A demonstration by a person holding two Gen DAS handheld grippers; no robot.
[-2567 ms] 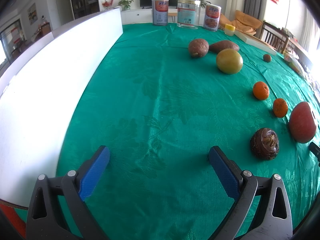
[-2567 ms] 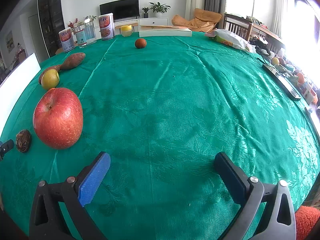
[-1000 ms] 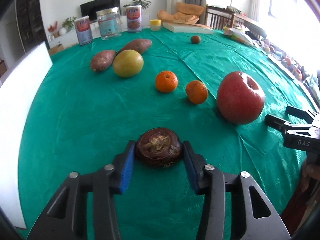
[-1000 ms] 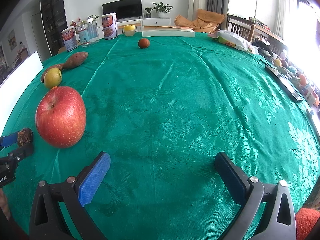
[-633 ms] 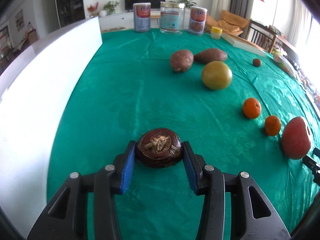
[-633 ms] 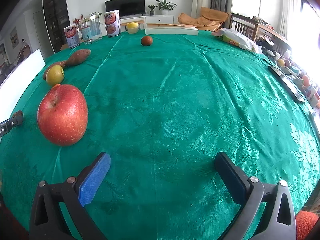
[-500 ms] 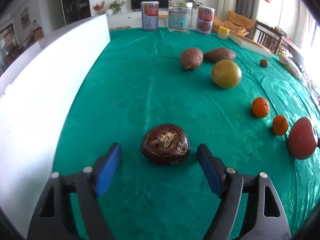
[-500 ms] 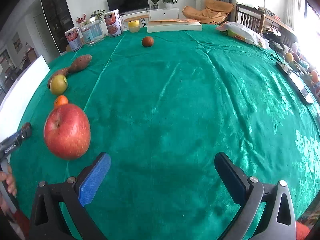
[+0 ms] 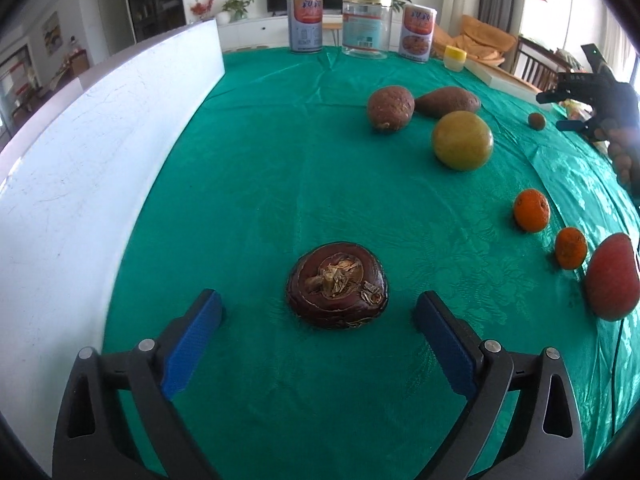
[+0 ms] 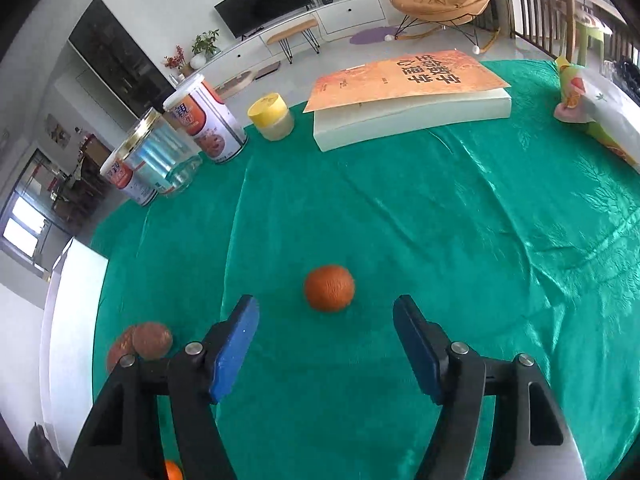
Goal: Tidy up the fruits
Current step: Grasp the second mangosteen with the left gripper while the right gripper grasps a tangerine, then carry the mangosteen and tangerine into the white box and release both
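Observation:
A dark brown round fruit (image 9: 337,285) rests on the green cloth, between and just ahead of the blue pads of my left gripper (image 9: 318,304). Its jaws are opening and the pads stand well apart from the fruit. Farther right lie two sweet potatoes (image 9: 391,108), a yellow-green fruit (image 9: 462,146), two oranges (image 9: 531,210) and a red apple (image 9: 612,276). My right gripper (image 10: 326,312) hovers over a small orange-brown fruit (image 10: 329,288). Its jaws are closing, with the fruit just beyond the tips and untouched. The left wrist view shows the right gripper (image 9: 576,100) far off, beside that fruit (image 9: 536,121).
A white board (image 9: 100,160) stands along the table's left side. Two cans and a glass jar (image 9: 366,24) stand at the far edge, with a yellow-lidded jar (image 10: 272,116), a thick book (image 10: 408,92) and a plastic bag (image 10: 600,120) nearby.
My left gripper carried the dark fruit leftward, set it down and spread its jaws off it. My right gripper swept far across the table to the small orange-brown fruit, jaws narrowing.

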